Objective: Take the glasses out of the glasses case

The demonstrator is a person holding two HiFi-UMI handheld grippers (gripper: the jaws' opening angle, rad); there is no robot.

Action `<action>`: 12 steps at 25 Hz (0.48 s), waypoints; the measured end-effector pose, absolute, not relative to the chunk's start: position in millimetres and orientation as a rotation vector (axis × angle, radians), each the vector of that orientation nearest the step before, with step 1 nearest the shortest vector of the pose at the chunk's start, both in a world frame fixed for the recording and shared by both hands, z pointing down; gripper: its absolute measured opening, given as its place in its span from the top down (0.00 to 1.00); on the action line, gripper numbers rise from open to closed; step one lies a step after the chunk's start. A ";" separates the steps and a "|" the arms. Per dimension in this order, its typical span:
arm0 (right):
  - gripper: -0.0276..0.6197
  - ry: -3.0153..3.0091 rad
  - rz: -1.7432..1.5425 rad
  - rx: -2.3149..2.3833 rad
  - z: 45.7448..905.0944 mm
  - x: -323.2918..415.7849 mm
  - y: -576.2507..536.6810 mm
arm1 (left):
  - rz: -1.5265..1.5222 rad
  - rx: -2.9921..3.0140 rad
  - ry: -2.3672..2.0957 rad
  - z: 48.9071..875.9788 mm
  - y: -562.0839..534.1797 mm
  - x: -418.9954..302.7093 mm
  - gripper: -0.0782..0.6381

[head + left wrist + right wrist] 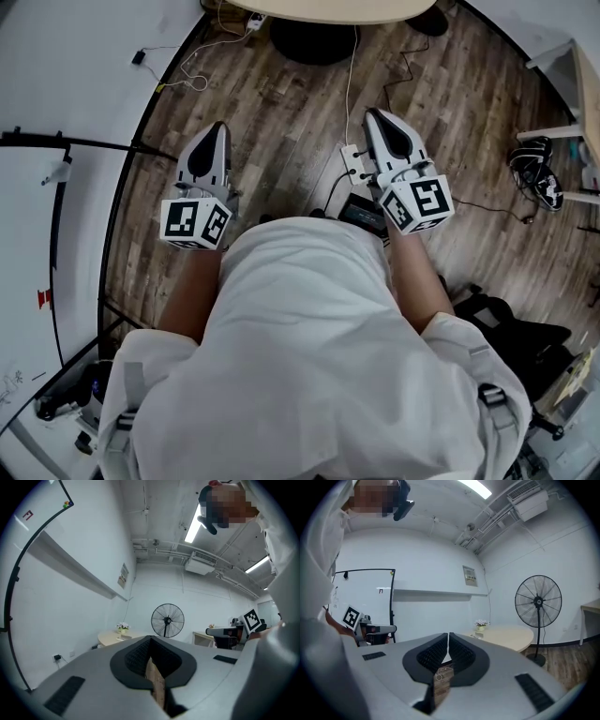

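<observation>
Left tongs and right tongs both closed, empty, held level above the wooden floor. Neither glasses nor glasses case shows in any view. The glasses are probably light and fragile — best taken by the frame, not the lenses.

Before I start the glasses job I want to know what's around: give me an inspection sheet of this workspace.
Surface: wooden floor; round table ahead.
Job's things: nothing seen.
Clutter: shoes on the floor; flower pot on the table.
Grippers: left tongs shut, empty; right tongs shut, empty; both held level.
Cables: white cable running to a power strip; loose cords near the wall.
Surroundings: standing fan, whiteboard.
</observation>
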State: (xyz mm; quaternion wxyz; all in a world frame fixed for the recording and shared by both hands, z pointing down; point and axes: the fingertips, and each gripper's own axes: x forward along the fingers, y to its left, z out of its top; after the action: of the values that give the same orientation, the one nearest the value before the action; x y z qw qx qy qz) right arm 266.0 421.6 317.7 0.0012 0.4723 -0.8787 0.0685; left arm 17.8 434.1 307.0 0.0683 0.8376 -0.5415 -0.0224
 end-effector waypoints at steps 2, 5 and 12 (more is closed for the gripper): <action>0.92 -2.755 0.227 1.490 319.7 279.2 422.5 | -0.068 2.501 -1.643 307.1 434.8 27.6 0.88; 0.92 -2.772 0.245 1.480 322.7 284.7 422.2 | -0.063 2.507 -1.647 304.4 435.1 34.7 0.88; 0.92 -2.798 0.296 1.447 336.6 310.4 426.2 | -0.022 2.549 -1.618 302.8 445.0 67.5 0.88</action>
State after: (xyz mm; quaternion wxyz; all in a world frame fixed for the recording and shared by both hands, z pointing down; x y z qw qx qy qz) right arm 310.4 426.2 336.6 -0.0113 0.4573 -0.8843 0.0935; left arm 67.5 445.0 302.8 0.0610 0.8427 -0.5348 -0.0072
